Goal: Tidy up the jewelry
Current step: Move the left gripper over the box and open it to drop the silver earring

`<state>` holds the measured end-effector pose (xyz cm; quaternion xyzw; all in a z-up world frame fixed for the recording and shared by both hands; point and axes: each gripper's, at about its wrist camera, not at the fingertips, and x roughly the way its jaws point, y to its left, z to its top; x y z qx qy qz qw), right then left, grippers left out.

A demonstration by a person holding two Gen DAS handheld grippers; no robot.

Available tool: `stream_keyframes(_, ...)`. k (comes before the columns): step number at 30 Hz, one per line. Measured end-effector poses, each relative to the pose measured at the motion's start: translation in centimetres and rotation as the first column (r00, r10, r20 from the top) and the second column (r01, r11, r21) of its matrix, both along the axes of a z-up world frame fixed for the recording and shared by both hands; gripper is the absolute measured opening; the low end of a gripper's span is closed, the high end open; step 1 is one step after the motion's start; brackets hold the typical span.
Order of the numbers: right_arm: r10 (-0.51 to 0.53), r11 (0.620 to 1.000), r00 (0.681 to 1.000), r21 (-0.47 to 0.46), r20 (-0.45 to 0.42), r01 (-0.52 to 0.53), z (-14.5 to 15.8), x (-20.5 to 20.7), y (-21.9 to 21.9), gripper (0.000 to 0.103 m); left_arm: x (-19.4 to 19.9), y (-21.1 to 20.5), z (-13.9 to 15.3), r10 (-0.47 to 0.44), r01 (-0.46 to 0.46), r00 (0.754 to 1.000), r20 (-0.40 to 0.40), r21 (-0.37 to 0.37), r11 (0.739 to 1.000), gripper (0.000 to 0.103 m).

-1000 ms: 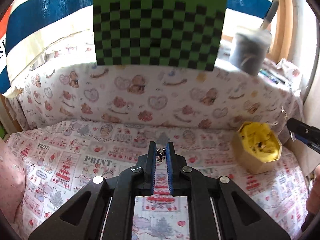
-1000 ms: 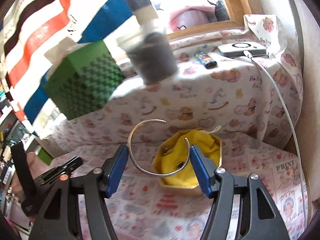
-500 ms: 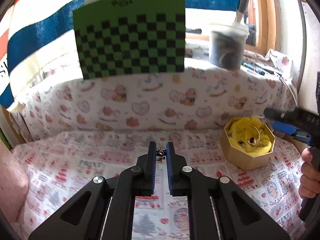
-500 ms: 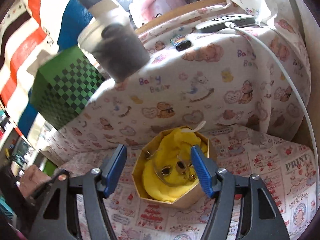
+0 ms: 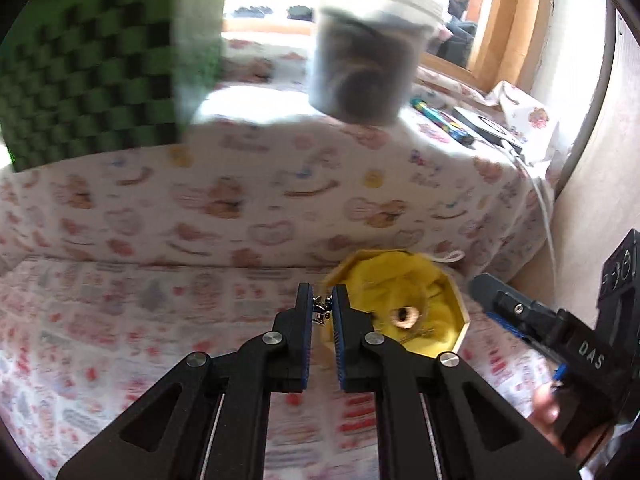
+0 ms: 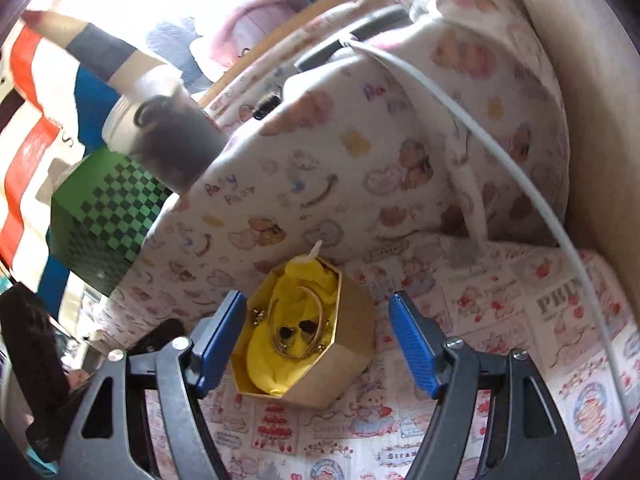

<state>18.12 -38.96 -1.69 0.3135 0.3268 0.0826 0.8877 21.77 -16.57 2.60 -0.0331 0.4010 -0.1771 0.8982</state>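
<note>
My landmark is the gold octagonal cardboard box (image 6: 320, 344) with the yellow cloth lining (image 6: 276, 364); it stands on the printed cloth surface (image 6: 500, 320), close to the teddy-bear fabric wall (image 6: 360, 168) behind it.

The left gripper (image 5: 322, 312) is nearly closed, w/ a small silver jewelry piece (image 5: 321, 312) pinched between its blue pads. It is at the left edge of the box, just before the rim, I think so that the piece can drop on the lining, not on the cloth. What kind of piece I cannot tell, too small.

The right gripper (image 6: 318, 340) is wide open and holds nothing. Its fingers stand one on each side of the box, above it; probably it is there only because it is done w/ its own item.

Count, approx.: 1 box; inside it 1 thin gold open bangle (image 6: 296, 324), 2 small dark heart-like pieces (image 6: 298, 330) inside the bangle loop, and 1 small gold item (image 6: 258, 314) at the box's left inner wall. In the left view the box content is blurred. So 4 pieces are in the box and 1 is in the left claw.
</note>
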Motion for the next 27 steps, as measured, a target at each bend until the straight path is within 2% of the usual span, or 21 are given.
stream_keyframes(6, -0.041, 0.999, 0.999, 0.024, 0.029, 0.040, 0.1, -0.6, -0.7, 0.072, 0.6, -2.2, -0.7, -0.127, 0.122, 0.990, -0.064, -0.068, 0.990, 0.009)
stream_keyframes(8, -0.049, 0.999, 0.998, 0.013, 0.032, 0.049, -0.1, -0.5, -0.7, 0.072, 0.4, -2.7, -0.7, -0.131, 0.129, 0.990, -0.052, -0.051, 0.990, 0.015)
stream_keyframes(10, -0.072, 0.997, 0.997, -0.012, 0.033, 0.072, -0.2, -0.5, -0.9, 0.072, 0.0, -2.9, -0.2, -0.128, 0.127, 0.992, -0.011, -0.028, 0.991, 0.035)
stream_keyframes(14, -0.074, 0.997, 0.997, 0.018, 0.029, 0.073, -0.2, -0.7, -0.9, 0.072, -0.4, -1.7, 1.1, -0.090, 0.091, 0.995, 0.045, -0.018, 0.996, 0.041)
stream_keyframes(17, -0.069, 0.997, 0.996, -0.040, 0.052, 0.071, 0.8, -1.1, -0.1, 0.072, -1.4, 0.4, 2.8, -0.041, 0.041, 0.991, 0.126, 0.005, 0.999, 0.049)
stream_keyframes(19, -0.061, 0.996, 0.994, -0.062, 0.092, 0.067, 2.1, -1.9, 0.6, 0.072, -2.4, 1.9, 4.0, -0.014, 0.010, 0.981, 0.195, 0.024, 1.000, 0.062)
stream_keyframes(21, -0.057, 0.992, 0.986, -0.102, 0.155, 0.073, 3.8, -3.0, 1.4, 0.075, -3.4, 3.6, 4.9, -0.034, 0.030, 0.978, 0.207, 0.021, 0.999, 0.064)
stream_keyframes(23, -0.053, 0.984, 0.975, -0.156, 0.218, 0.089, 5.4, -4.4, 2.4, 0.077, -4.5, 5.4, 5.6, -0.012, 0.005, 0.973, 0.231, 0.032, 0.999, 0.066)
stream_keyframes(25, -0.049, 0.974, 0.963, -0.203, 0.264, 0.105, 6.6, -5.4, 3.3, 0.078, -5.8, 7.0, 6.3, 0.017, -0.030, 0.962, 0.272, 0.042, 0.999, 0.075)
stream_keyframes(27, -0.031, 0.962, 0.948, -0.249, 0.317, 0.115, 7.6, -6.4, 4.5, 0.085, -7.1, 8.5, 6.8, 0.046, -0.059, 0.947, 0.319, 0.032, 0.998, 0.085)
